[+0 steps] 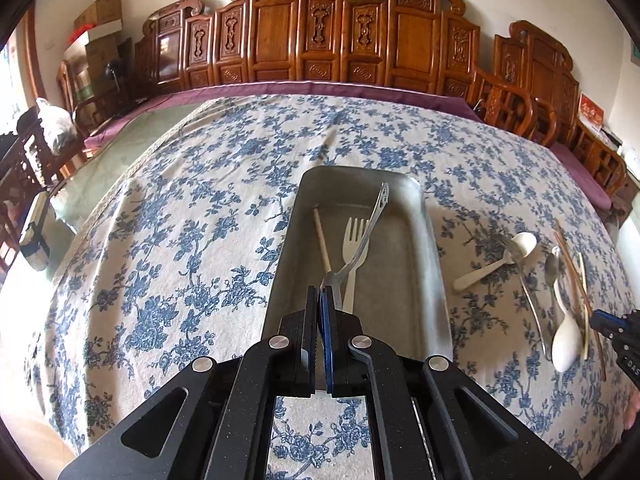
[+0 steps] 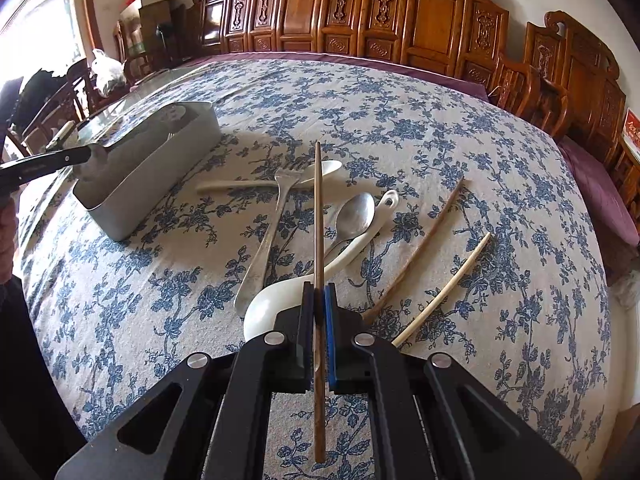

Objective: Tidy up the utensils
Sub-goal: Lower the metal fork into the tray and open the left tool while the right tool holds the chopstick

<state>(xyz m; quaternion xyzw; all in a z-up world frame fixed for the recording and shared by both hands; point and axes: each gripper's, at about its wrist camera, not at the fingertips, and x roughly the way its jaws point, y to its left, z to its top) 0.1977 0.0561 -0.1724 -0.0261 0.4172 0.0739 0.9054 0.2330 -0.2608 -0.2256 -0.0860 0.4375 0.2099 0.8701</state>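
Note:
My left gripper (image 1: 320, 292) is shut on a metal utensil (image 1: 370, 228) and holds it over the grey metal tray (image 1: 428, 240). A white fork (image 1: 354, 256) and a pale chopstick (image 1: 322, 240) lie in the tray. My right gripper (image 2: 319, 292) is shut on a dark brown chopstick (image 2: 318, 216), held above the loose utensils. On the cloth lie a metal fork (image 2: 268, 236), a metal spoon (image 2: 354, 216), a white ceramic spoon (image 2: 280, 300), a white plastic spoon (image 2: 272, 184), a brown chopstick (image 2: 420, 244) and a pale chopstick (image 2: 444, 288).
The table carries a blue floral cloth (image 2: 440, 140). The tray (image 2: 152, 168) stands to the left of the utensil pile. Carved wooden chairs (image 1: 360, 40) line the far edge. Boxes (image 1: 100, 20) are stacked at the back left.

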